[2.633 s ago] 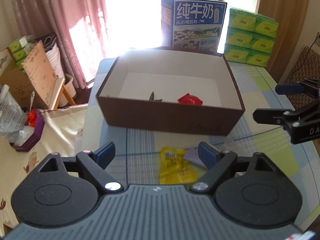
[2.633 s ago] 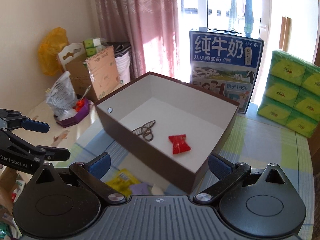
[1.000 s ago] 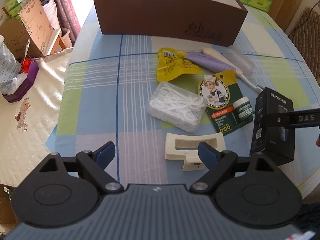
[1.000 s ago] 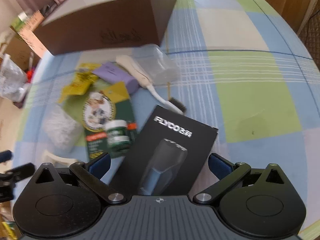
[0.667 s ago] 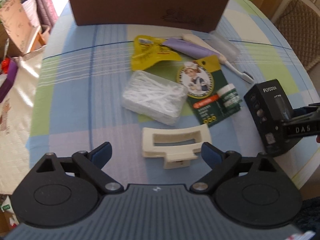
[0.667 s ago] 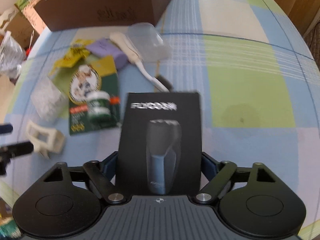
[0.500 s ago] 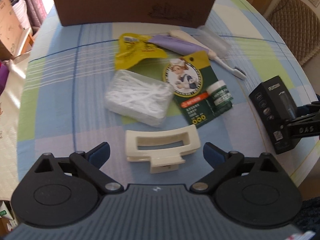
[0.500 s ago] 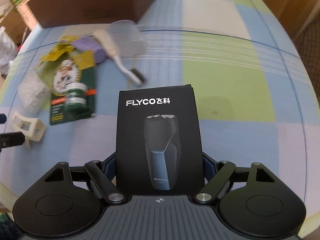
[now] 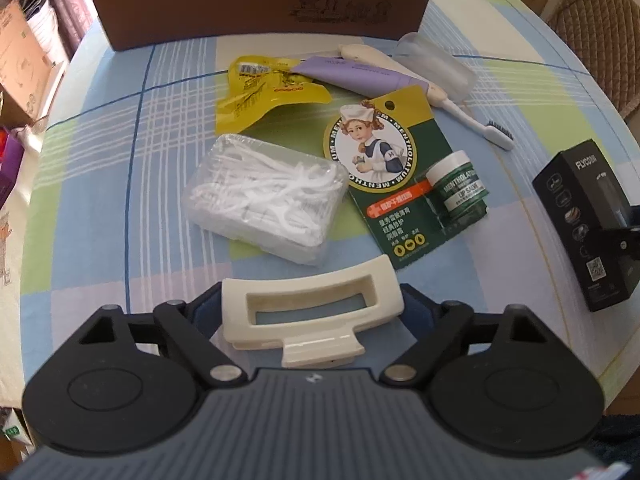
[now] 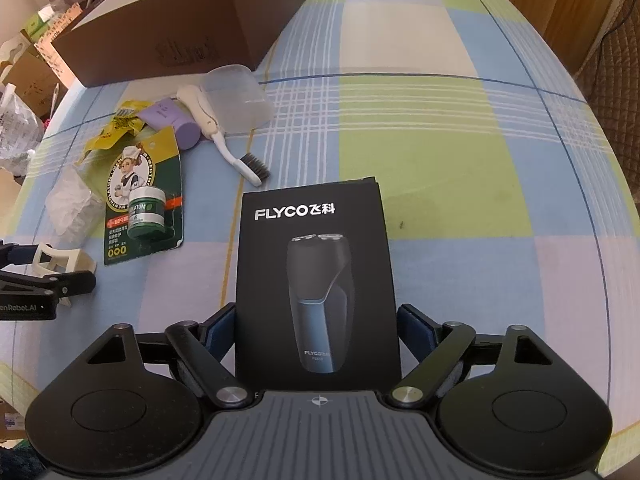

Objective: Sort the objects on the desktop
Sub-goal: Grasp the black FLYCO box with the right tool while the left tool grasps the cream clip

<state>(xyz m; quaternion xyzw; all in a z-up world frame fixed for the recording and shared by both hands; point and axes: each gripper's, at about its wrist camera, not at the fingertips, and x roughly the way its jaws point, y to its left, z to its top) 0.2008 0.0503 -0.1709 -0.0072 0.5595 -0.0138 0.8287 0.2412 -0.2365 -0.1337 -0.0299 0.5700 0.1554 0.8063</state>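
A cream hair clip [image 9: 312, 300] lies on the checked tablecloth between the jaws of my left gripper [image 9: 312, 308]. The jaws are closing, and the blue pads [image 9: 208, 312] touch both ends of the clip. My right gripper [image 10: 318, 324] has a black shaver box [image 10: 316, 264] between its jaws. They are opening slightly, with the pads [image 10: 222, 328] still against the box's sides. The left wrist view shows that box [image 9: 580, 216] upright at the far right. The right wrist view shows the left gripper [image 10: 48, 268] on the clip [image 10: 64, 258] at the far left. A brown cardboard box [image 9: 260, 0] stands at the back.
Ahead of the clip lie a clear box of floss picks [image 9: 264, 196], a green lip-salve card [image 9: 400, 168], a yellow packet [image 9: 264, 88], a purple tube [image 9: 360, 72], a toothbrush [image 9: 460, 108] and a clear cap [image 9: 436, 68]. A padded chair [image 9: 600, 20] stands beyond the table's right edge.
The left gripper has come down over the hair clip and its jaws have drawn in to the clip's ends. The right gripper has shut on the shaver box, which now sits straight between its jaws.
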